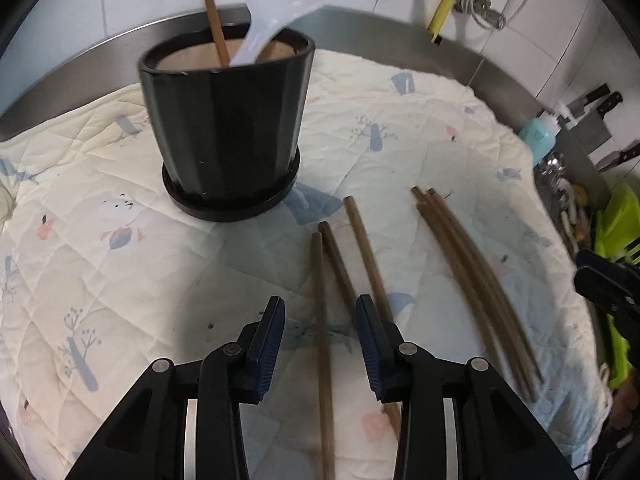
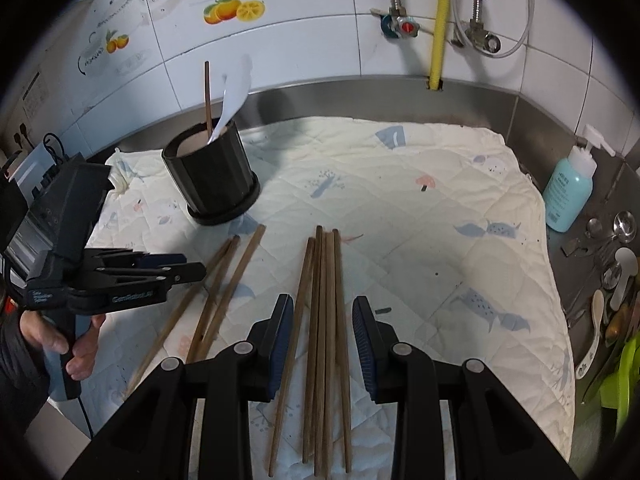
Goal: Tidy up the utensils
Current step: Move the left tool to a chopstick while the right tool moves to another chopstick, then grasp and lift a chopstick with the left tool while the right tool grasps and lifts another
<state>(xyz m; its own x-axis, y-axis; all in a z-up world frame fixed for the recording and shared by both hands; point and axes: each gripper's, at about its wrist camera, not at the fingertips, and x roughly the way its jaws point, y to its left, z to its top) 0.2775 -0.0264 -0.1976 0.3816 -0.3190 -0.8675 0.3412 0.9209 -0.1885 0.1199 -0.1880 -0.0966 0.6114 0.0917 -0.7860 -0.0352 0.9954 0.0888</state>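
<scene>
A black pot [image 1: 228, 128] stands on the quilted cloth and holds one brown chopstick [image 1: 212, 12] and a white spoon [image 1: 288, 4]; it also shows in the right wrist view [image 2: 212, 180]. My left gripper [image 1: 320, 320] is open, low over three loose chopsticks [image 1: 324, 312], one lying between its fingers. A second bundle of chopsticks [image 1: 476, 280] lies to the right. My right gripper [image 2: 323, 320] is open over that bundle [image 2: 326, 300], with the sticks between its fingers. The left gripper [image 2: 188, 268] shows at the left of the right wrist view.
A white quilted cloth [image 2: 420, 208] covers the steel counter. A teal soap bottle [image 2: 570, 192] stands at the right edge, with metal and ceramic spoons [image 2: 616, 268] and a green rack [image 2: 628, 372] beside it. A tiled wall with pipes [image 2: 438, 20] is behind.
</scene>
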